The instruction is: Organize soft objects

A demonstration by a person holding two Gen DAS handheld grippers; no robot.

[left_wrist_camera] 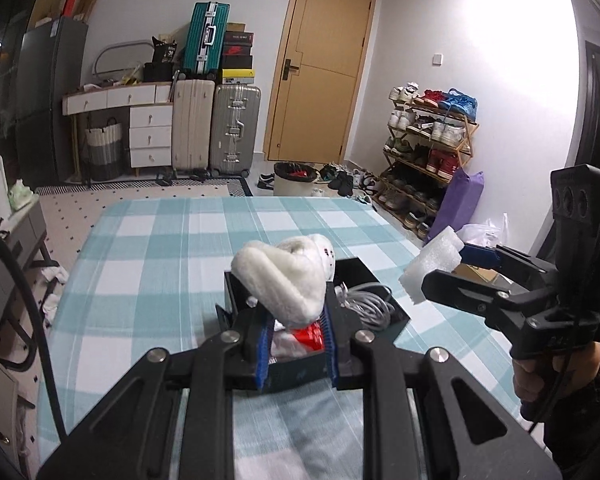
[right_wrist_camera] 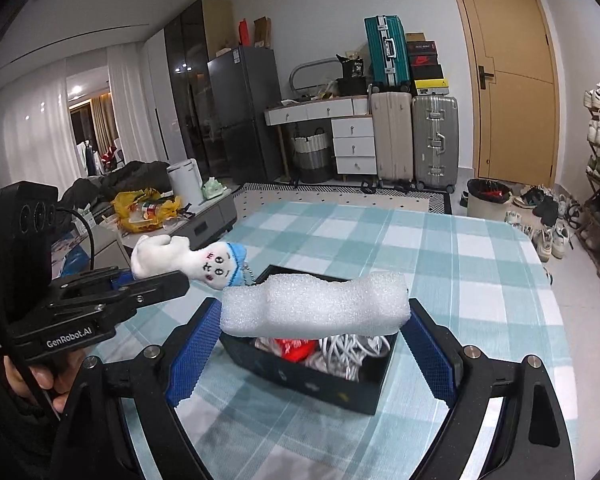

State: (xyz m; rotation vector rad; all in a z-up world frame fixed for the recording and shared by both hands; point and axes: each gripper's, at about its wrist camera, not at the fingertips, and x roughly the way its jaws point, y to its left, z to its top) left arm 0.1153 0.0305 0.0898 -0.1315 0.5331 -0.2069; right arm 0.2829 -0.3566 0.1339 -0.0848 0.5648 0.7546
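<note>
I hold two soft things up in the air, one in each claw, both above the black box on the checked worktop. The box sits in the middle of the worktop, and it already has white cables and something red inside.

My left claw is clenched tight on the white plush toy. In the right wrist view the toy sticks out at about 10 o'clock, with its little face and blue cap pointing toward the box. I think it is pinched by the body so it cannot slip.

My right claw is spread wide, because the white foam piece is long and lies across from pad to pad. The blue pads seem to press on its two ends, though the left end is hard to see. In the left wrist view the foam shows at about 3 o'clock.

Both claws point forward and tip down a bit toward the box. A hand grips the right handle from below, and the other hand does the same at 8 o'clock in the right view.

I guess the next step is to sort these two somewhere, but I cannot tell where.
</note>
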